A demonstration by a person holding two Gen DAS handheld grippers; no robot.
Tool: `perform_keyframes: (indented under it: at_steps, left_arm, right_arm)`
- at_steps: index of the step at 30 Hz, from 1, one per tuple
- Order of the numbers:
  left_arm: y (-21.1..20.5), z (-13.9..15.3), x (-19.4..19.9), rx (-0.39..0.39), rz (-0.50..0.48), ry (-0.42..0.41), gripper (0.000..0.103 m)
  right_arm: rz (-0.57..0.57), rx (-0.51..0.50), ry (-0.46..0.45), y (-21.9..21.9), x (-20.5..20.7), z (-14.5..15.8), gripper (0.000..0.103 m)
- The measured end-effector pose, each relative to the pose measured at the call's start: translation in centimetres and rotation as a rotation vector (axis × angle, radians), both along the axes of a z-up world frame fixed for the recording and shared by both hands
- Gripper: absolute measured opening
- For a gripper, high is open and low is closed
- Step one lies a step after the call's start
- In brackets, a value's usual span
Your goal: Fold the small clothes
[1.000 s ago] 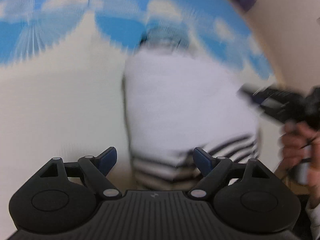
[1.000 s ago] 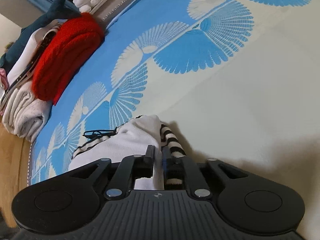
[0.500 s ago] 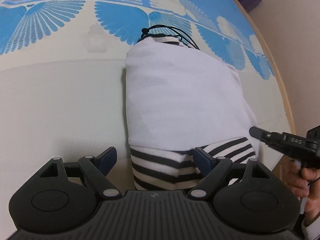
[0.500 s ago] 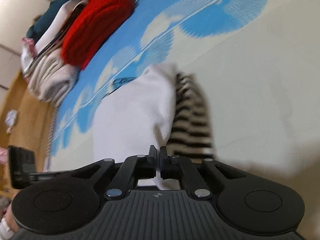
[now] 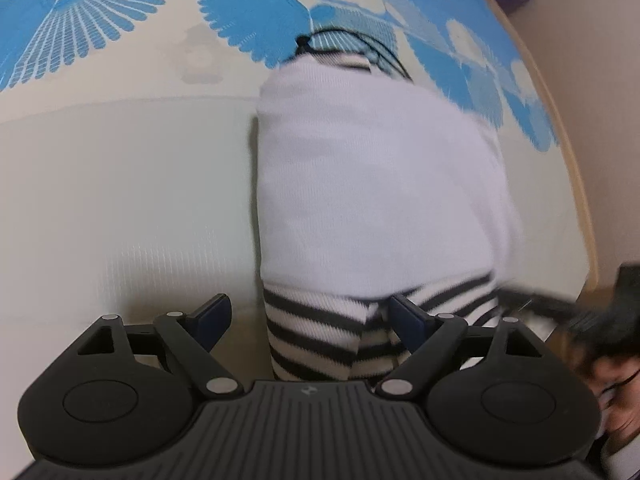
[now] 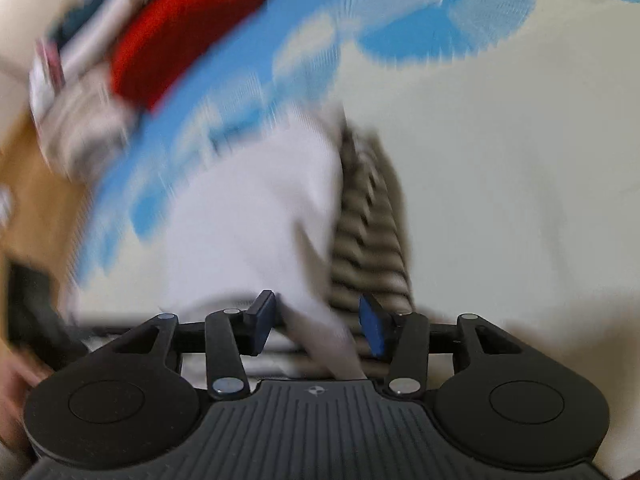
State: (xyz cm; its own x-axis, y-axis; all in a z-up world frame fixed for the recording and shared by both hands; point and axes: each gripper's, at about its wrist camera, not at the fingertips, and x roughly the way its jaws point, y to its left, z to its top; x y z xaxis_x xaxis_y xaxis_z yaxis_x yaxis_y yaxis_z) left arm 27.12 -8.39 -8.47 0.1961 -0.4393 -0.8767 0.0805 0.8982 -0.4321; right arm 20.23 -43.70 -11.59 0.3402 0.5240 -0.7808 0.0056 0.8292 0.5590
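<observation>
Folded garment — white knit panel over a black-and-white striped layer — lying on the cream part of the bed cover, its far end reaching the blue fan print. Left gripper hovers wide open over the striped near hem; right gripper is opening, cloth between its pads but no longer pinched. Judged light, soft and limp — best pinched at a hem corner.

Cream mat with blue fan pattern, folded white-and-striped garment lying on it, red folded cloth at its edge
</observation>
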Motion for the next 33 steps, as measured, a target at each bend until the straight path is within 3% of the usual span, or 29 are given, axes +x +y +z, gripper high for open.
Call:
perform_keyframes:
  at_steps: [2, 3, 7, 10, 12, 16, 19, 21, 23, 25, 28, 33]
  left_arm:
    - [0.5, 0.1, 0.5, -0.028, 0.037, -0.005, 0.089]
    - [0.8, 0.2, 0.8, -0.041, 0.056, -0.006, 0.089]
    - [1.3, -0.4, 2.0, -0.074, 0.128, 0.005, 0.089]
    - [1.4, -1.3, 2.7, -0.107, 0.157, 0.019, 0.090]
    - [1.3, -2.0, 3.1, -0.124, 0.173, 0.035, 0.091]
    - [0.9, -3.4, 3.7, -0.157, 0.191, 0.047, 0.091]
    - [0.8, -4.0, 4.0, -0.195, 0.204, 0.043, 0.086]
    - [0.5, -3.6, 4.1, -0.191, 0.191, 0.010, 0.076]
    - [0.2, -2.7, 3.9, -0.172, 0.176, -0.021, 0.054]
    - [0.2, -0.9, 3.8, -0.155, 0.168, -0.062, 0.041]
    - [1.3, 2.8, 3.8, -0.128, 0.157, -0.178, 0.039]
    - [6.5, 6.5, 4.7, -0.078, 0.256, -0.304, 0.041]
  right_arm:
    - [-0.019, -0.107, 0.046, -0.1, 0.0, -0.9, 0.050]
    - [-0.046, -0.114, 0.042, -0.6, 0.0, -0.9, 0.049]
    - [-0.178, 0.037, -0.089, -2.5, 0.2, 1.2, 0.051]
    - [-0.210, 0.142, -0.142, -2.5, 0.6, 1.6, 0.064]
    - [-0.190, 0.150, -0.112, -1.5, 1.3, 1.0, 0.071]
    - [-0.142, 0.041, -0.038, 1.0, 2.4, -0.9, 0.073]
    - [-0.178, 0.047, -0.007, 1.1, 2.7, -1.6, 0.074]
    - [-0.193, 0.077, -0.002, 1.1, 3.0, -1.8, 0.051]
    - [-0.196, 0.099, -0.011, 1.6, 3.2, -1.5, 0.034]
    - [-0.200, 0.072, -0.046, 2.4, 3.5, -0.6, 0.025]
    - [-0.231, 0.101, -0.102, 3.4, 4.1, 0.8, 0.014]
    - [-0.216, 0.183, -0.205, 6.9, 6.4, 2.5, 0.010]
